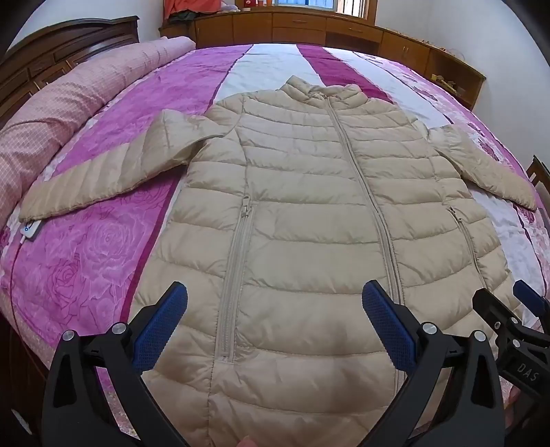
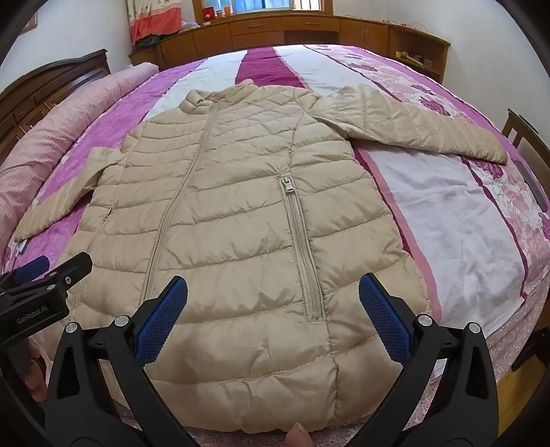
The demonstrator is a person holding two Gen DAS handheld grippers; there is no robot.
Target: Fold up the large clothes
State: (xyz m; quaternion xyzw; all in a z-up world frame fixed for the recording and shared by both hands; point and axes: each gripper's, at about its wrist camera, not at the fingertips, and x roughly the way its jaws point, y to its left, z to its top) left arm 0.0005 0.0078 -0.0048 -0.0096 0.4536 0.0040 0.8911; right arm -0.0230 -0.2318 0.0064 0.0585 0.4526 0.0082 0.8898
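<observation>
A beige quilted puffer jacket (image 1: 302, 192) (image 2: 233, 213) lies flat and zipped, front up, on the bed, collar at the far end, hem nearest me. Both sleeves are spread outward: one sleeve (image 1: 103, 175) to the left, the other sleeve (image 2: 412, 120) to the right. My left gripper (image 1: 275, 302) hangs open above the hem's left half, blue pads wide apart, nothing between them. My right gripper (image 2: 273, 295) is open above the hem's right half, beside the pocket zipper (image 2: 302, 247). Each gripper shows at the edge of the other's view.
The bed carries a pink, magenta and white floral bedspread (image 1: 89, 247) (image 2: 457, 220). A rolled pink quilt (image 1: 68, 106) lies along the left by a dark wooden headboard (image 1: 51, 51). Wooden cabinets (image 2: 309, 27) line the far wall. A wooden chair (image 2: 522, 137) stands right.
</observation>
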